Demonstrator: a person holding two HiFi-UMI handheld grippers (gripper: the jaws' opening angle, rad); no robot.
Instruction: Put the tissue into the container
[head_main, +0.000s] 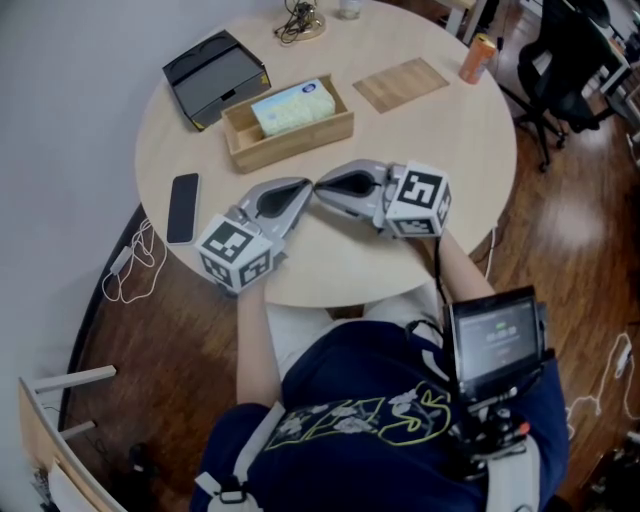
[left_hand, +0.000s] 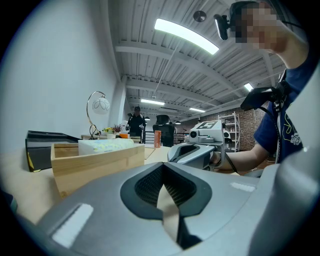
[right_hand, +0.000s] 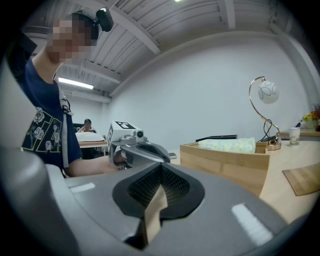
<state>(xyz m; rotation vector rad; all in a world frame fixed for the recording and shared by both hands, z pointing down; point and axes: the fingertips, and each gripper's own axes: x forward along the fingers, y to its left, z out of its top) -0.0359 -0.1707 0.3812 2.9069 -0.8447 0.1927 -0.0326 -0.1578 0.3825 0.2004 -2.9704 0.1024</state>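
A pale green and blue tissue pack (head_main: 293, 106) lies inside the open wooden container (head_main: 290, 139) at the middle of the round table. Both grippers rest on the table in front of it, tips almost meeting. My left gripper (head_main: 306, 188) is shut with nothing in it, and my right gripper (head_main: 320, 190) is also shut and empty. In the left gripper view the jaws (left_hand: 162, 167) are pressed together, with the container (left_hand: 97, 165) and tissue pack (left_hand: 105, 145) ahead on the left. The right gripper view shows its shut gripper (right_hand: 161, 167), with the container (right_hand: 225, 162) to the right.
A black tray (head_main: 215, 75) sits at the back left and a dark phone (head_main: 183, 207) near the left edge. A wooden board (head_main: 400, 83), an orange can (head_main: 477, 58) and a lamp base with cable (head_main: 300, 20) stand farther back. An office chair (head_main: 560, 60) is beyond the table.
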